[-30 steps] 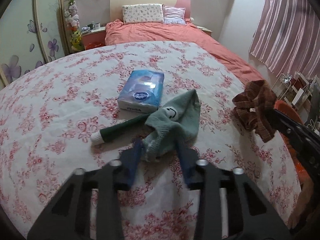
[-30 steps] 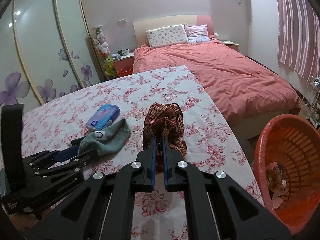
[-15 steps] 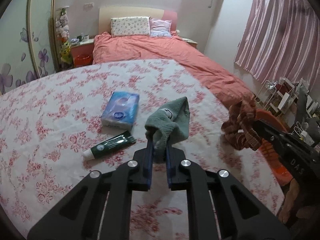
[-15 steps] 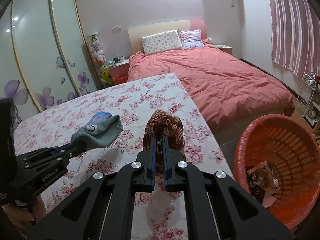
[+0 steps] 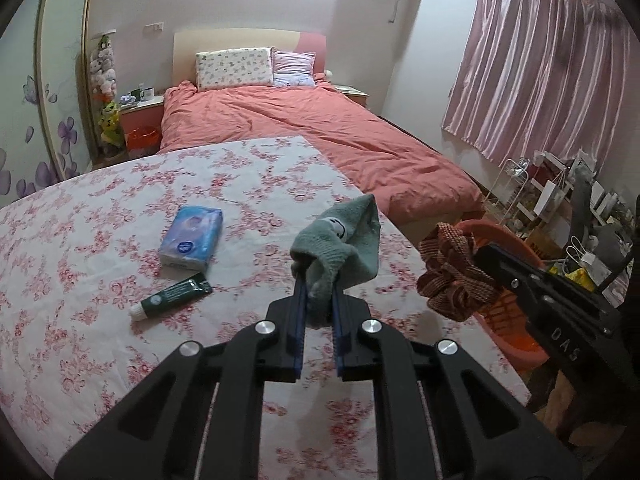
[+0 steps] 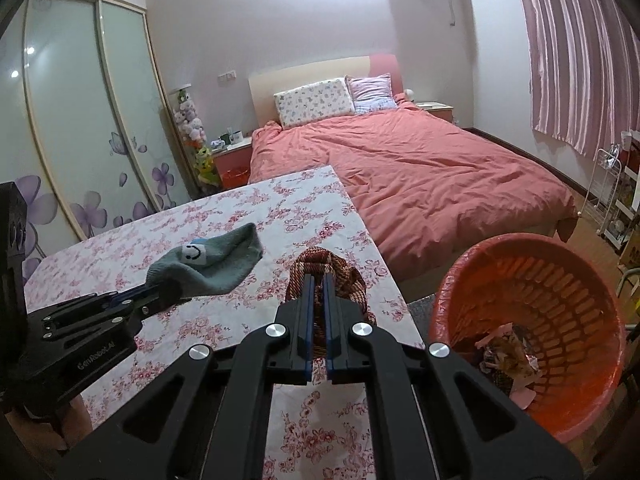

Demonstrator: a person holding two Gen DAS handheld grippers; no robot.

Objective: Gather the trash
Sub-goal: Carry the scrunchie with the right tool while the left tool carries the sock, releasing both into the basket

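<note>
A counter [image 5: 100, 240] in a floral cloth stands at the foot of a bed [image 5: 320, 128]. An orange basket [image 6: 532, 264] with scraps inside sits on the floor to its right. The left tongs [image 5: 318, 284] grip a grey-green sock [image 5: 352, 248] above the counter. The right tongs [image 6: 316, 288] clamp a brown cloth [image 6: 348, 280] near the basket. A tissue pack [image 5: 192, 236] and a green tube [image 5: 172, 294] lie on the counter.
</note>
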